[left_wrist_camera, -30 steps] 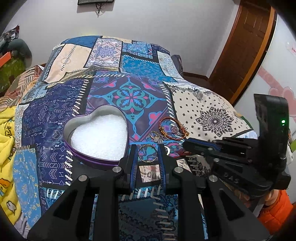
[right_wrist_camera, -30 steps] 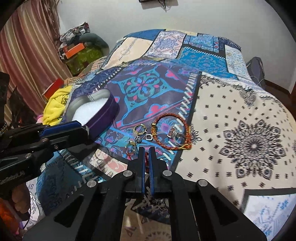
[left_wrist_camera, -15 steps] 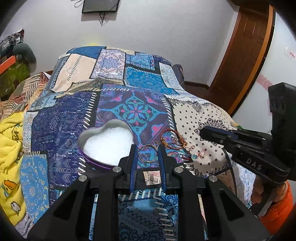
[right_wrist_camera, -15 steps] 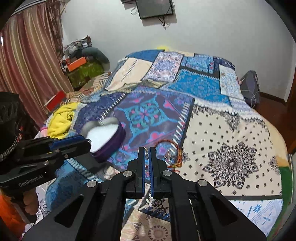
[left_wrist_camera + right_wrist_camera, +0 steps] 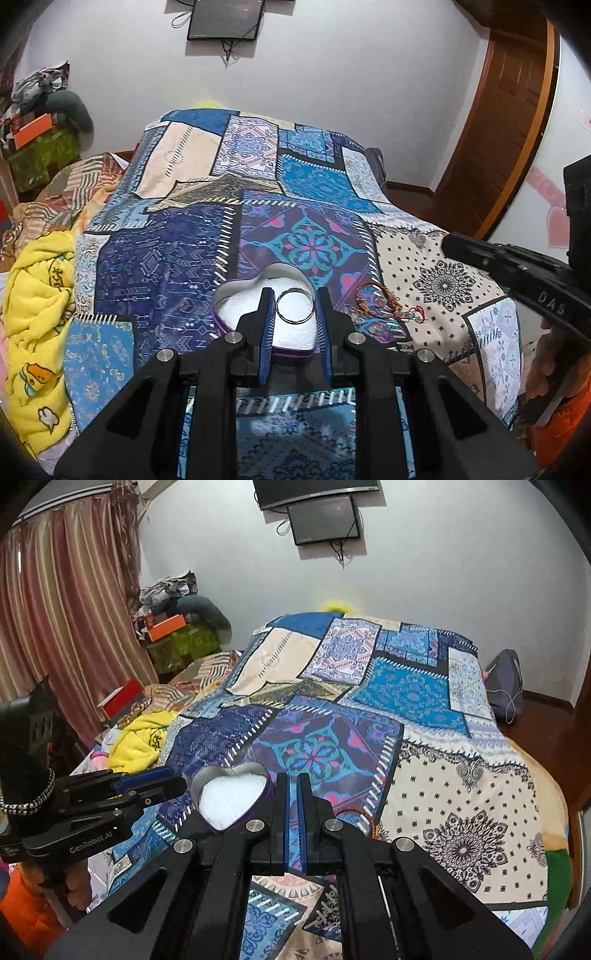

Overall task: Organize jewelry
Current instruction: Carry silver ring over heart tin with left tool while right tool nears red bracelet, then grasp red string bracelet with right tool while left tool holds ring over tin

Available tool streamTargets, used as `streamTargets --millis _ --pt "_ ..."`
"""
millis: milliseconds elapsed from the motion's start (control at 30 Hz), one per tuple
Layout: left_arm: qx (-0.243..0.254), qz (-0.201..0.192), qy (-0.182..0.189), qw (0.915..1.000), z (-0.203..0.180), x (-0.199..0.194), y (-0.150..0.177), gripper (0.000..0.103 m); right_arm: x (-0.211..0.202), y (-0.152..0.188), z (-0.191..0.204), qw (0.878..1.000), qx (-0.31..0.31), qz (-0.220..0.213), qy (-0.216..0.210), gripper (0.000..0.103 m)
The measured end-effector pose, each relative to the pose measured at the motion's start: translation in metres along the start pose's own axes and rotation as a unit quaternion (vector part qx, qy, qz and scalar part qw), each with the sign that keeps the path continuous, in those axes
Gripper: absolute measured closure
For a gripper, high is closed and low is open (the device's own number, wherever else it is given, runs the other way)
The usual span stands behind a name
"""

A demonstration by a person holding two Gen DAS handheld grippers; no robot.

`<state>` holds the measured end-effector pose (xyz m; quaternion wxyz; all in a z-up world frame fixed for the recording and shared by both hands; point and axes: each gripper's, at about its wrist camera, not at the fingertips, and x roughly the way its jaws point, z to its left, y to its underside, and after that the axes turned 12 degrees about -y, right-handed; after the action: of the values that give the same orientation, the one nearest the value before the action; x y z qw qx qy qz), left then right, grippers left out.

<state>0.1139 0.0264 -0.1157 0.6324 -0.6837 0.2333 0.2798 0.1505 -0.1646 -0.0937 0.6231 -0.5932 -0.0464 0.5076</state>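
My left gripper is shut on a thin metal ring and holds it above the heart-shaped tin with white padding. An orange braided bracelet and small trinkets lie on the patchwork bedspread right of the tin. My right gripper is shut and empty, raised above the bed; the tin sits just left of its fingers. The left gripper also shows in the right wrist view, and the right gripper in the left wrist view.
A patchwork bedspread covers the bed. A yellow blanket lies at its left edge. A wooden door stands at the right, a wall screen behind, and piled clutter by the curtain.
Both grippers have risen and pulled back from the bed. My left gripper carried the ring from beside the jewelry to over the heart tin. The right gripper stayed shut.
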Motion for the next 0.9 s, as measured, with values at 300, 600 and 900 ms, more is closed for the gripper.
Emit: streamTargets --millis 300,600,900 --pt "0.0 0.003 -0.001 1.0 0.005 0.005 0.006 0.082 0.004 0.022 -0.03 0.997 0.014 0.041 0.069 0.099" --pt "-0.004 0.025 -0.002 0.9997 0.008 0.021 0.013 0.082 0.04 0.065 -0.072 0.981 0.071 0.152 0.095 0.068" --pt "-0.004 0.035 -0.007 0.9994 0.008 0.029 0.015 0.082 0.058 0.069 -0.089 0.982 0.083 0.146 0.082 0.068"
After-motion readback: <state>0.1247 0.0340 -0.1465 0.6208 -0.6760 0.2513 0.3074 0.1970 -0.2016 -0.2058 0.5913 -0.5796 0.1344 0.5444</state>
